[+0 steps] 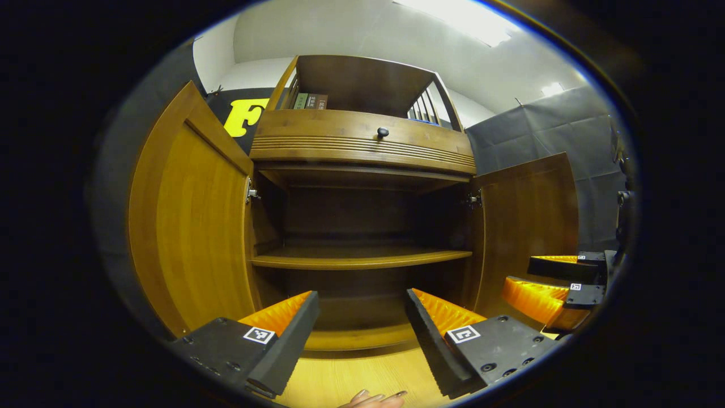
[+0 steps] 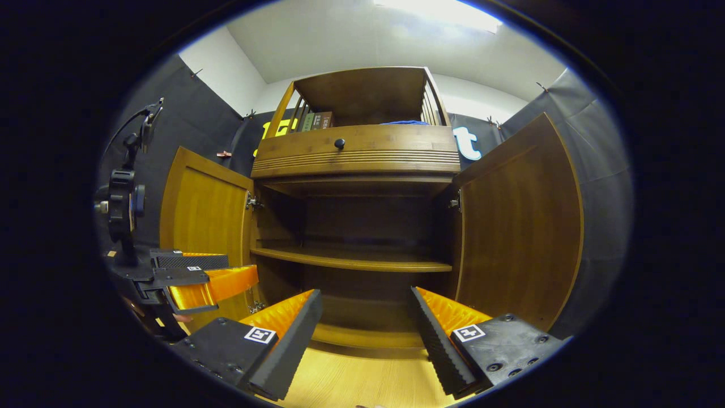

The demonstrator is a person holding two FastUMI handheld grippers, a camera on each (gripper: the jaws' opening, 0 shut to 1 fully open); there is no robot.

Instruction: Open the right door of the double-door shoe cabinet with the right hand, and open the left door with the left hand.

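Note:
The wooden shoe cabinet stands straight ahead with both doors swung wide. Its left door (image 1: pixel 192 221) (image 2: pixel 204 212) and right door (image 1: pixel 527 226) (image 2: pixel 518 226) stand out to the sides, showing a dark inside with one shelf (image 1: pixel 359 259) (image 2: pixel 351 259). My left gripper (image 1: pixel 362 323) is open in front of the cabinet's lower opening, nothing between its fingers. My right gripper (image 2: pixel 365 326) is open too and holds nothing. The right gripper (image 1: pixel 552 283) also appears at the right of the left gripper view; the left gripper (image 2: pixel 198 280) appears at the left of the right gripper view.
Above the doors runs a drawer with a black knob (image 1: pixel 383 132) (image 2: pixel 339 143). An open top rack holds books (image 1: pixel 310 101) (image 2: pixel 317 120). The light wooden floor (image 1: pixel 351 379) lies under the grippers. Fingertips of a hand (image 1: pixel 376 398) show at the bottom edge.

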